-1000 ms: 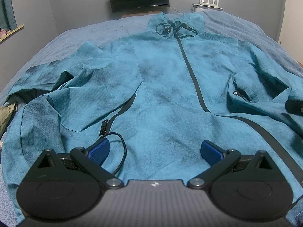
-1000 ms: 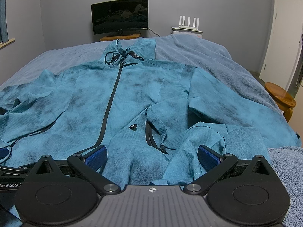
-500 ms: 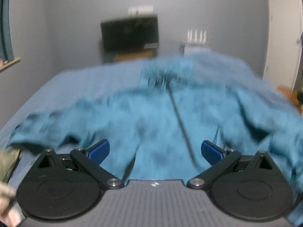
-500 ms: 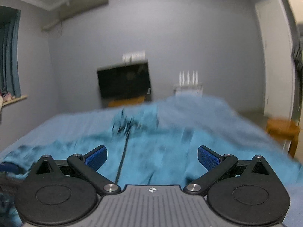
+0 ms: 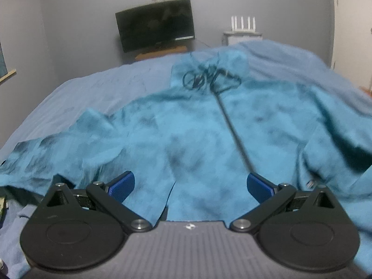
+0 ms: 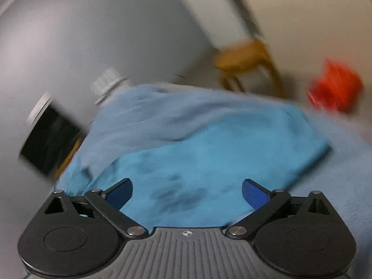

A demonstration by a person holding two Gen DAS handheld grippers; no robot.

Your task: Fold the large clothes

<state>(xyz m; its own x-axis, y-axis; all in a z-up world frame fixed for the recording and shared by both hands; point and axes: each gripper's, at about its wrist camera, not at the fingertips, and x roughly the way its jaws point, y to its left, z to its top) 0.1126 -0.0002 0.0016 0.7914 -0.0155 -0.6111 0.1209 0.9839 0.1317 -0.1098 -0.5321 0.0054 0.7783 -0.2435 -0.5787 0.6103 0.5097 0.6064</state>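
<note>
A large teal zip jacket (image 5: 197,127) lies front up on the bed, hood and black drawcords (image 5: 209,76) at the far end, zipper (image 5: 234,134) running toward me. My left gripper (image 5: 190,184) is open and empty just above the jacket's near hem. In the tilted, blurred right wrist view, my right gripper (image 6: 187,193) is open and empty above the jacket's right side and sleeve (image 6: 220,155).
The bed has a grey-blue cover (image 5: 81,97). A black monitor (image 5: 155,23) and a white router (image 5: 243,26) stand by the far wall. A wooden stool (image 6: 246,58) and a red object (image 6: 334,88) are to the right of the bed.
Both grippers lifted off the jacket and stayed open. The left one settled back low over the hem. The right one swung and tilted to the right, toward the sleeve and stool.
</note>
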